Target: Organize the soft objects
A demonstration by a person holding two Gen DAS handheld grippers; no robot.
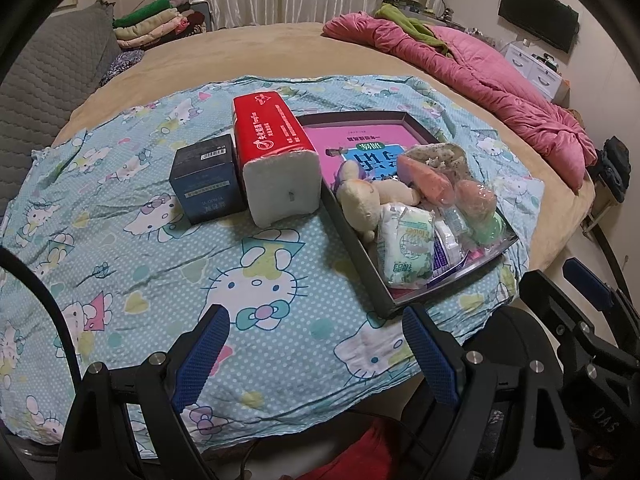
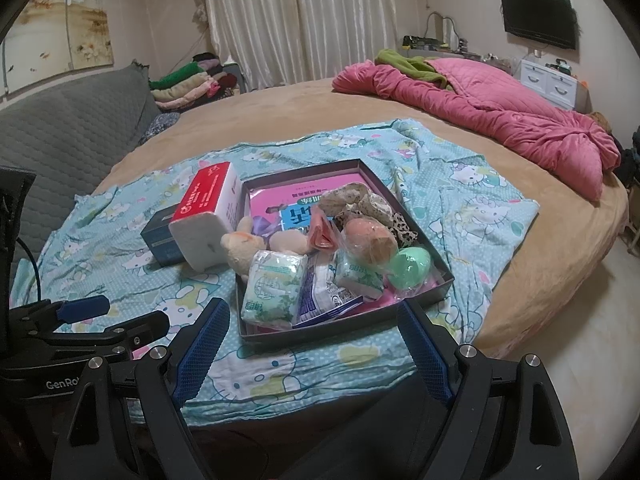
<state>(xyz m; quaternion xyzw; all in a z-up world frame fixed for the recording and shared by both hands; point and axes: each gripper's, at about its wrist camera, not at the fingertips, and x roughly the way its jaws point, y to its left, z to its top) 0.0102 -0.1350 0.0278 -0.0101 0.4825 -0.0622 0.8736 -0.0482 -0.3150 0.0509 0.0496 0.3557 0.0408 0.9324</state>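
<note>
A dark shallow box (image 1: 362, 256) (image 2: 340, 330) sits on the Hello Kitty cloth (image 1: 152, 280) (image 2: 280, 364). It holds a cream plush toy (image 1: 362, 200) (image 2: 244, 250), green-printed tissue packs (image 1: 406, 246) (image 2: 272, 288), a bagged orange ball (image 2: 370, 240), a green ball (image 2: 412, 266) and a pink item (image 1: 424, 182). A red tissue pack (image 1: 276, 148) (image 2: 210, 210) and a dark blue carton (image 1: 206, 182) (image 2: 160, 240) stand left of the box. My left gripper (image 1: 316, 356) is open and empty, near the cloth's front. My right gripper (image 2: 312, 352) is open and empty, just before the box's front wall.
A crumpled pink quilt (image 1: 492, 88) (image 2: 500, 112) lies at the bed's far right. Folded clothes (image 1: 160, 24) (image 2: 192, 80) are stacked at the back left beside a grey quilted headboard (image 2: 68, 128). The bed's edge drops off on the right.
</note>
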